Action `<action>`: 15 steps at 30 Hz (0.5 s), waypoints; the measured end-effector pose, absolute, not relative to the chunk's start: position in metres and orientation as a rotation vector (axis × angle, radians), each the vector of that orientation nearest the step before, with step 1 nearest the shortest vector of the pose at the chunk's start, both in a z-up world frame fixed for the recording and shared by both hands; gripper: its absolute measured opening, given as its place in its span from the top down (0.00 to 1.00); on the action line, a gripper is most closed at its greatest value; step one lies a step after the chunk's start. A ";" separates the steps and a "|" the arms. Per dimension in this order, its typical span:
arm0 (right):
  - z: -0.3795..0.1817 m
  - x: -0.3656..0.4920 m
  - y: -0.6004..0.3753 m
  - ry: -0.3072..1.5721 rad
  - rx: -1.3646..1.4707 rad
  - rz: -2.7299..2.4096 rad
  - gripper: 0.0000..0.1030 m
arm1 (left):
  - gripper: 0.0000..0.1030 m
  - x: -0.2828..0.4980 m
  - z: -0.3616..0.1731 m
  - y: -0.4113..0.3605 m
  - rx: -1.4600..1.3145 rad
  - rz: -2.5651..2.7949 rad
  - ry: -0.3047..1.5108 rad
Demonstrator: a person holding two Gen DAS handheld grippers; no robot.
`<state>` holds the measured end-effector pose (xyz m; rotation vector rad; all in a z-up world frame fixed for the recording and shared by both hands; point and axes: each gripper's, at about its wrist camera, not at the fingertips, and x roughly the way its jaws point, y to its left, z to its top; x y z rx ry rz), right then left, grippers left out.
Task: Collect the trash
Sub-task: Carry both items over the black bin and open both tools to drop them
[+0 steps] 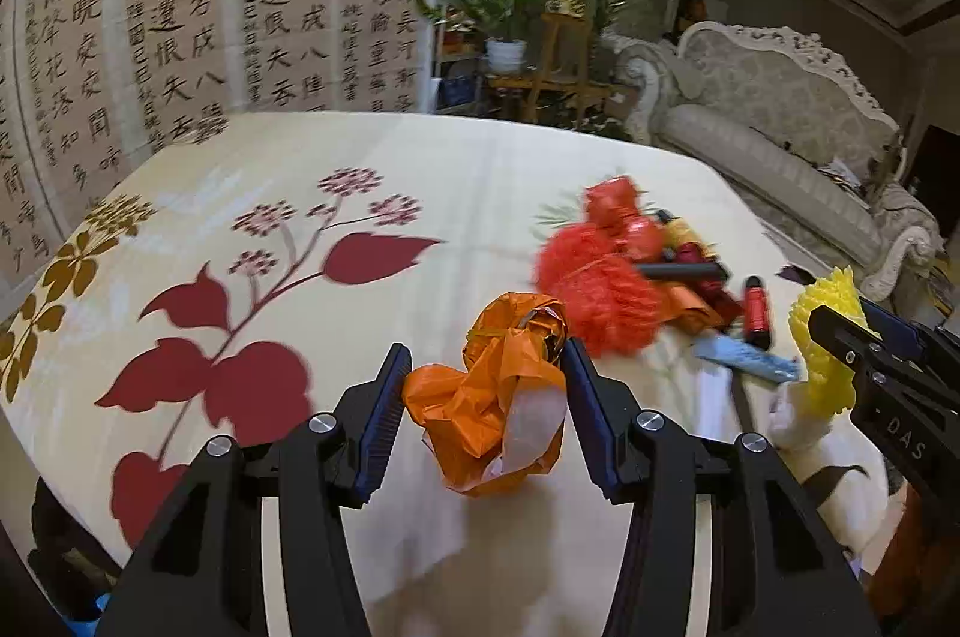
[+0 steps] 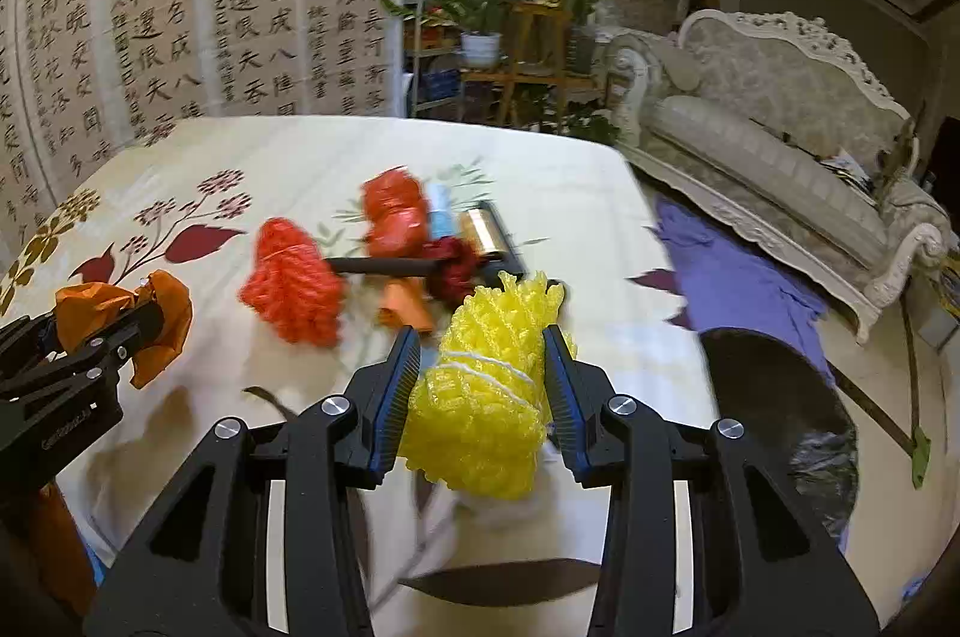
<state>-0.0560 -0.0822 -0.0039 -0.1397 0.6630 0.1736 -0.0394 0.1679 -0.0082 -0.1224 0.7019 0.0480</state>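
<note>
Floral tablecloth (image 1: 420,169) under calligraphy wall (image 1: 180,7). Left gripper (image 1: 485,379) clamped on crumpled orange bag (image 1: 492,397) above cloth; red net (image 2: 294,289) among mid-table litter; right gripper (image 2: 483,373) clamped on yellow foam net (image 2: 486,397); dark bin (image 2: 780,397) far right.

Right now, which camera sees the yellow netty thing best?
The right wrist view. The yellow foam net fills the middle there, squeezed in the right gripper. The left wrist view shows only part of it at the right edge, half hidden behind that gripper's fingers.
</note>
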 end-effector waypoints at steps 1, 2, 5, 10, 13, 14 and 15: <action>-0.003 -0.056 -0.089 0.660 -0.132 0.159 0.61 | 0.50 -0.038 -0.007 0.163 -0.121 0.035 0.700; -0.002 -0.056 -0.096 0.658 -0.126 0.144 0.61 | 0.50 -0.037 -0.006 0.156 -0.118 0.019 0.699; 0.000 -0.057 -0.119 0.647 -0.116 0.089 0.61 | 0.50 -0.033 -0.004 0.133 -0.108 -0.028 0.696; 0.000 -0.057 -0.162 0.637 -0.090 -0.010 0.61 | 0.50 -0.024 -0.002 0.093 -0.080 -0.103 0.688; -0.003 -0.056 -0.189 0.634 -0.072 -0.063 0.61 | 0.50 -0.019 0.000 0.064 -0.052 -0.157 0.680; -0.004 -0.057 -0.198 0.632 -0.069 -0.081 0.61 | 0.50 -0.018 0.001 0.057 -0.043 -0.168 0.676; -0.006 -0.057 -0.204 0.629 -0.067 -0.094 0.61 | 0.50 -0.017 0.001 0.048 -0.033 -0.180 0.671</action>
